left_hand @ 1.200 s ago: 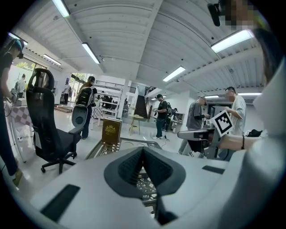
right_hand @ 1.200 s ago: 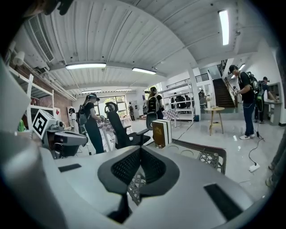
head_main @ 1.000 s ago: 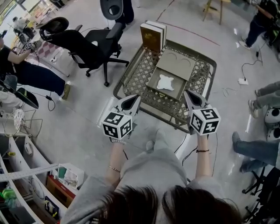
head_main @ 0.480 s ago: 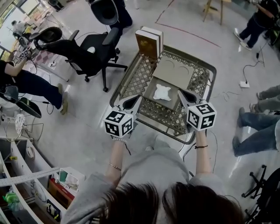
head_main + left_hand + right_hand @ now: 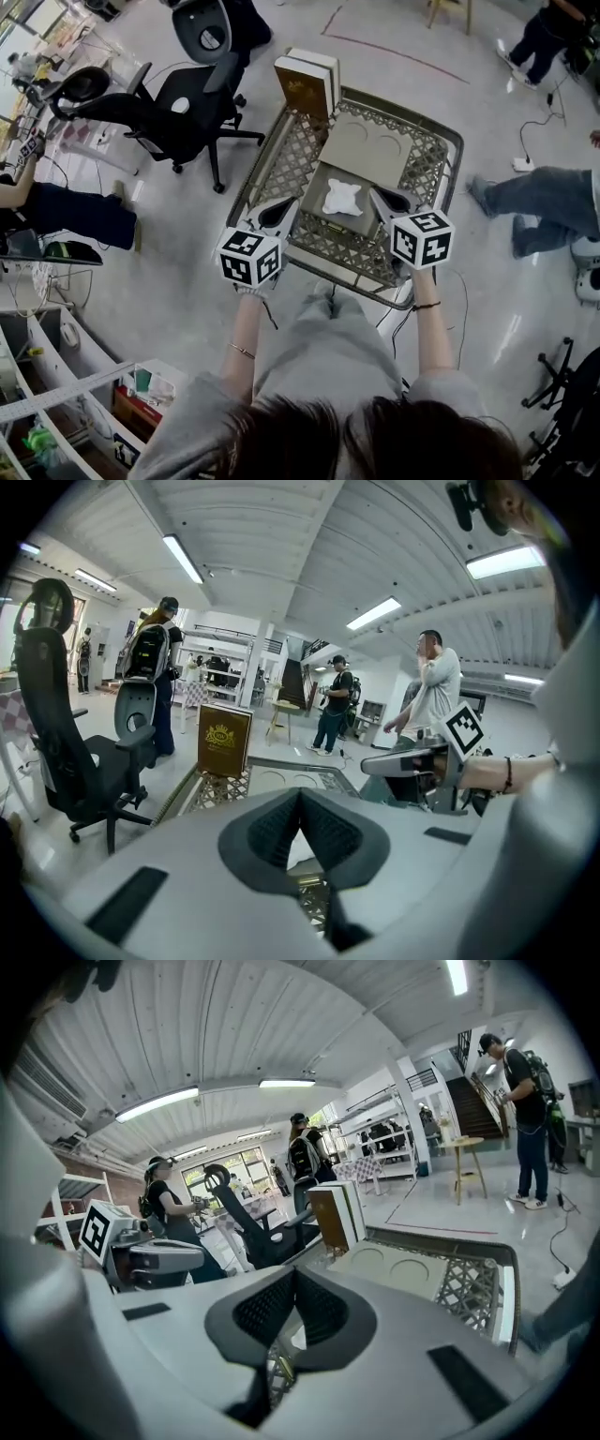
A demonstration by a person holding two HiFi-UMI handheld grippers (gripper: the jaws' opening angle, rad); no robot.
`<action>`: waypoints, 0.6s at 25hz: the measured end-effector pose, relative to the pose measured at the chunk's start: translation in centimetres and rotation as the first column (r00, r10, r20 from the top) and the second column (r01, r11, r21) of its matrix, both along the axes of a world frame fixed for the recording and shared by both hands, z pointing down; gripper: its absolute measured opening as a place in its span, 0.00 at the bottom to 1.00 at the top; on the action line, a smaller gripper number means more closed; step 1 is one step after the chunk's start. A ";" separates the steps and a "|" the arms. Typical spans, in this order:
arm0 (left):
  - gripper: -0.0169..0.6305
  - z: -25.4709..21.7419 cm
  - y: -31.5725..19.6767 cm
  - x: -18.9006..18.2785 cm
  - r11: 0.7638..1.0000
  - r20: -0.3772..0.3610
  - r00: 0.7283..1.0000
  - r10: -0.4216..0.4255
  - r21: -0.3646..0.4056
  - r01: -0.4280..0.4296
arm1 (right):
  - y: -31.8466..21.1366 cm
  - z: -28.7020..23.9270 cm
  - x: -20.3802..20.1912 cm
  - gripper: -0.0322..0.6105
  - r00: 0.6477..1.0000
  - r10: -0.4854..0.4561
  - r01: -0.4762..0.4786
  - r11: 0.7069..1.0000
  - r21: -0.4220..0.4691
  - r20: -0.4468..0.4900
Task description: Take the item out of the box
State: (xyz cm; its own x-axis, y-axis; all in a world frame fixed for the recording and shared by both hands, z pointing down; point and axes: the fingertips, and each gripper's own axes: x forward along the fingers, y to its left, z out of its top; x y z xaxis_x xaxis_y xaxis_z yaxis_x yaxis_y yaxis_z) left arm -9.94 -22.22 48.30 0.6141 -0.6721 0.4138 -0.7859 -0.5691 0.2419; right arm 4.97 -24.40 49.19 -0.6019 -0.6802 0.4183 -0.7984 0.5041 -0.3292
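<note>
Entry, change since a second ago: we have carried both grippers forward and down over the lattice basket [image 5: 292, 150], so that the left gripper [image 5: 279, 212] and right gripper [image 5: 387, 200] now flank the open box [image 5: 339, 225] rather than hanging short of the basket's near rim. We judge this to be the approach; the item is not yet touched. Jaws, both grippers: closed tip to tip, nothing between them, so they would need to part before any grasp. Basket, on the floor, contains: the open box, its lid [image 5: 366, 148] folded back and showing two round recesses; a brown-and-gold case [image 5: 302, 86] upright at the far left corner. Box contains: one white item [image 5: 342, 197], lying flat in the tray between the two grippers.
</note>
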 end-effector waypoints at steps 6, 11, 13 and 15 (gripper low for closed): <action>0.05 2.9 -1.8 0.8 0.997 -0.006 0.999 0.054 -0.056 -0.054 | -1.7 3.5 -0.4 0.08 0.999 0.039 -0.038 0.996 -0.077 0.015; 0.05 5.5 -2.7 1.7 0.991 0.003 0.996 0.093 -0.093 -0.092 | -2.7 6.1 -0.5 0.08 0.997 0.077 -0.074 0.990 -0.122 0.018; 0.05 6.5 -2.9 2.0 0.988 0.008 0.994 0.107 -0.113 -0.105 | -2.9 7.1 -0.6 0.08 0.997 0.078 -0.073 0.987 -0.144 0.026; 0.05 7.3 -2.9 2.1 0.985 0.006 0.993 0.115 -0.129 -0.114 | -2.9 8.0 -0.7 0.08 0.997 0.077 -0.071 0.984 -0.163 0.031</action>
